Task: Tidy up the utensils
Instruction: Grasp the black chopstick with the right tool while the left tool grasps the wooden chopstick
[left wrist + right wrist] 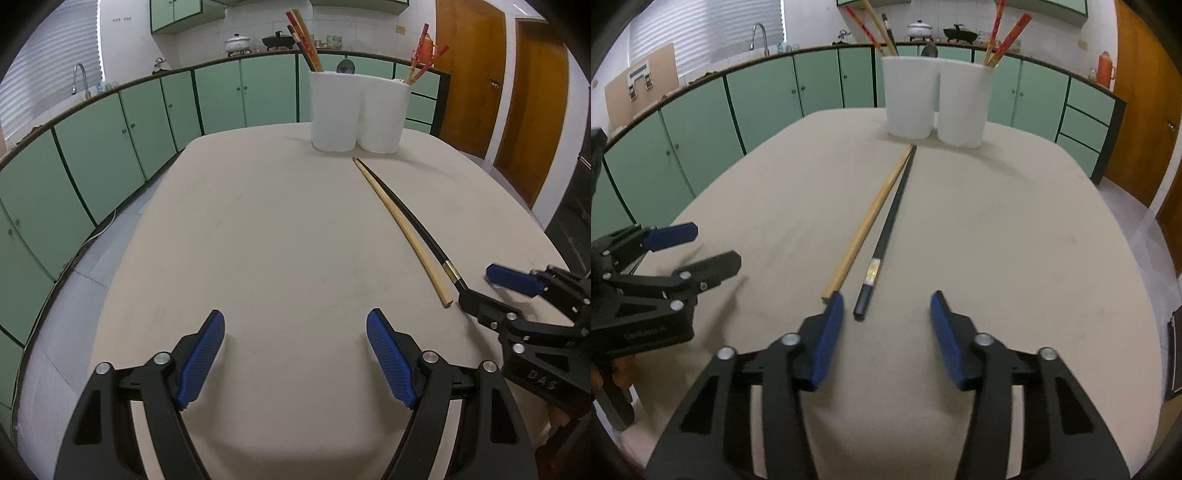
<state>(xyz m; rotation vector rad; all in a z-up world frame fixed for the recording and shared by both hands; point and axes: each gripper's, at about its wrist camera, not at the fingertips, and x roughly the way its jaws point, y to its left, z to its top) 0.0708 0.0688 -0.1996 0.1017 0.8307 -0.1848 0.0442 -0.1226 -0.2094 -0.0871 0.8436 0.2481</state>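
The beige table [1015, 240] carries two white utensil holders [938, 99] at its far edge, already stocked with chopsticks. A wooden chopstick [866, 221] and a black chopstick [890, 221] lie side by side, tips converging near the holders. The right gripper [886, 332] stands spread wide around their butt ends, empty. Risk: closing may pinch both sticks or roll one aside. The left gripper [295, 354] is likewise spread, empty.
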